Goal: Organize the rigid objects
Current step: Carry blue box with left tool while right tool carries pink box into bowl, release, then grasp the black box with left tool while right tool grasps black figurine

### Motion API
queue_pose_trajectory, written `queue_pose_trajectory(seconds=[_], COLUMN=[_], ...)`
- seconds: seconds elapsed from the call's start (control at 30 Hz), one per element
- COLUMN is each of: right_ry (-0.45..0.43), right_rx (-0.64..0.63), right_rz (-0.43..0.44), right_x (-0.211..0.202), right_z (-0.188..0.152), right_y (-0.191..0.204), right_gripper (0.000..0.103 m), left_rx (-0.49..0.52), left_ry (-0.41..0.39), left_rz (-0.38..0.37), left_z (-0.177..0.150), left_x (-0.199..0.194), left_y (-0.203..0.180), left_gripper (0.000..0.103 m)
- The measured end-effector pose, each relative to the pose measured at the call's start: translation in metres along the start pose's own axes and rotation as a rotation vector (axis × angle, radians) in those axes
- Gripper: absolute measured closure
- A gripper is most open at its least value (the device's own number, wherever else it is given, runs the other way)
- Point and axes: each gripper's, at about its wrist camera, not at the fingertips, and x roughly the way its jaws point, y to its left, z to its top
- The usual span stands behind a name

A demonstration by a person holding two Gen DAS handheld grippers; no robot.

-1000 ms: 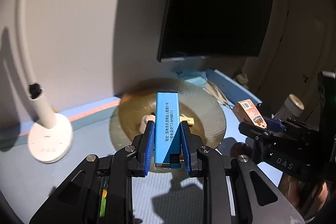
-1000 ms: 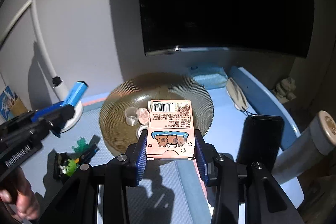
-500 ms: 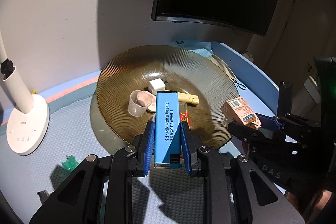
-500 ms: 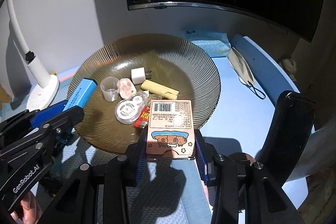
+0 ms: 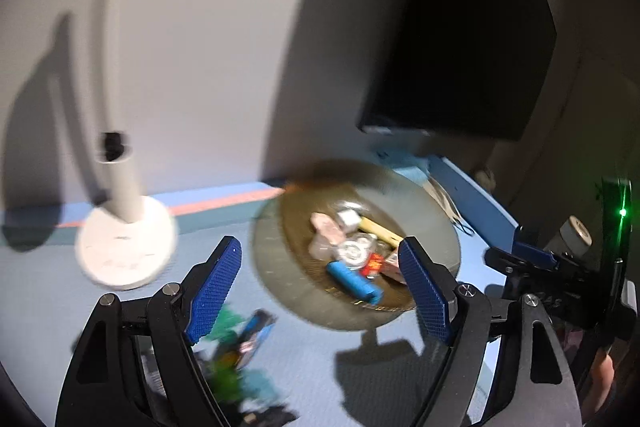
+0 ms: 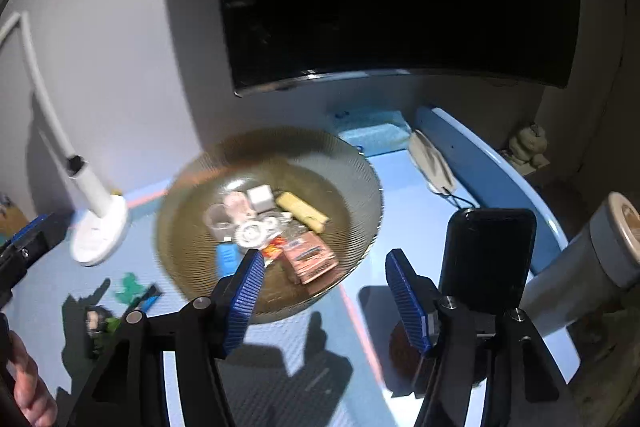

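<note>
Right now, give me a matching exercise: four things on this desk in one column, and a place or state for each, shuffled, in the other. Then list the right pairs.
Things
1. blue box
2. pink carton
3. white lamp base
4. black phone

Places or states
A. upright on a stand, right of the plate
B. on the mat, left of the plate
C. in the plate, at its near left side
D. in the plate, at its near right side

Pairs: 1-C, 2-D, 3-B, 4-A
</note>
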Motion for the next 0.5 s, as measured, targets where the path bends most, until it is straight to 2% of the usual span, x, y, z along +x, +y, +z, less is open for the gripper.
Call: queue_pose_trajectory(seconds=[0.07,0.17,0.23,0.27,0.3,0.4,0.5], right_ry=[-0.006,-0.028,-0.050,-0.060,-0.065,-0.053,-0.014], right_rx=[0.007,-0.010,-0.037,-0.049,-0.056,-0.067,-0.091], right_rz=[0.038,0.123,0.159,0.177,0.196,0.287,0.307], right_x=[-0.010,-0.029,-0.039,-0.043,-0.045,-0.034,-0.007], right_z=[-0.004,-0.013,-0.020,-0.026,-0.031,-0.057,-0.091], right_y=[0.005,0.024,0.040,0.049,0.057,0.081,0.105], right_gripper=[0.033,0.032,0.031,0.024,0.014,0.009,0.009], left_rx=[-0.021,-0.057,-0.084,-0.102,-0.123,-0.193,-0.298], left_ry=[-0.023,-0.048,-0.049,-0.046,-0.042,0.003,0.069], left_rz=[0.032,0.085,0.130,0.152,0.172,0.239,0.268], left_z=[-0.006,-0.019,-0.032,-0.040,-0.049,-0.084,-0.119], left_x=[-0.025,-0.059,-0.075,-0.082,-0.087,-0.091,-0.085], left_y=[0.016,0.043,0.062,0.074,0.085,0.122,0.159], left_gripper=[0.023,0.023,0.016,0.011,0.011,0.011,0.011])
